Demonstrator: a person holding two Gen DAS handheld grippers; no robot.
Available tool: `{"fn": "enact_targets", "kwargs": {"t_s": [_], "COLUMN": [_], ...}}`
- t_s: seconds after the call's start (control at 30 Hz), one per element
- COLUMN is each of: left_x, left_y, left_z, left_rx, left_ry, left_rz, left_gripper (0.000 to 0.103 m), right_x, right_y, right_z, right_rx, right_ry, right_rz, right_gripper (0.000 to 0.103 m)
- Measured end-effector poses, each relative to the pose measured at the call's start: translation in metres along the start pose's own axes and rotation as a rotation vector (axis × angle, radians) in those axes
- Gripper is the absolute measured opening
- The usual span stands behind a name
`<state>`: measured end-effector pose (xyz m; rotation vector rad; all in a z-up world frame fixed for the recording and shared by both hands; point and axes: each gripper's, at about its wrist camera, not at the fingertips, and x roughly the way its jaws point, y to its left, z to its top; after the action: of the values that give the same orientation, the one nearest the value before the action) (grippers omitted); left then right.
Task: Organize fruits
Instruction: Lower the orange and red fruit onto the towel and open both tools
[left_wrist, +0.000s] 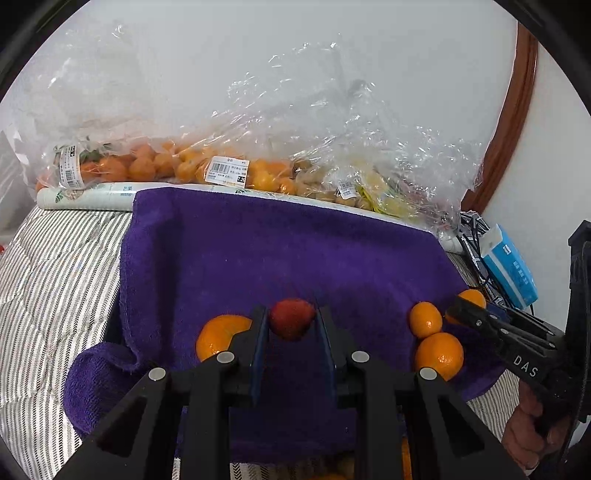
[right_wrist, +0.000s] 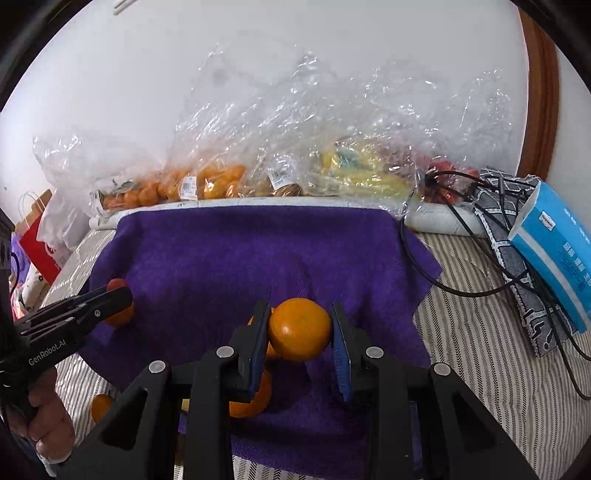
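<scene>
Fruits: left claw (left_wrist: 291, 325) is clamped on a strawberry (left_wrist: 291, 318), right claw (right_wrist: 300, 330) on an orange (right_wrist: 299, 328), both over the purple towel (left_wrist: 280, 251) on the bed. Best to set each beside its own kind, lower until touching, release gently; the strawberry bruises, oranges roll.

The right gripper (left_wrist: 452, 308) bears white letters "DAS" on its black arm. The left gripper (right_wrist: 127, 295) bears "GenRobot.AI" along its side. A white price label (left_wrist: 226, 170) on a bag of oranges (left_wrist: 207, 162) shows a barcode and "7.2" on a black patch. The print on the blue tissue pack (right_wrist: 554, 251) is too small to read.
</scene>
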<state>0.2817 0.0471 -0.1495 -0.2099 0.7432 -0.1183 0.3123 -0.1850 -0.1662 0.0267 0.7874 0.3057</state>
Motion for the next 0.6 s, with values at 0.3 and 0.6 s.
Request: {"fn": "enact_targets", "kwargs": {"t_s": [0.3, 0.6], "left_x": [0.0013, 0.0029], "left_y": [-0.0012, -0.0030], "left_z": [0.0000, -0.0008], "left_rx": [0.006, 0.015], "left_ry": [0.013, 0.028], "left_rz": [-0.007, -0.004], "left_gripper": [0.024, 0.024], "right_x": [0.0062, 0.0094], "right_y": [0.0053, 0.0060], "right_z": [-0.0012, -0.0023], "right_rx": [-0.026, -0.037], "right_ry": [0.018, 0.026], "right_rz": [-0.009, -0.014], "right_gripper": [0.032, 0.032]}}
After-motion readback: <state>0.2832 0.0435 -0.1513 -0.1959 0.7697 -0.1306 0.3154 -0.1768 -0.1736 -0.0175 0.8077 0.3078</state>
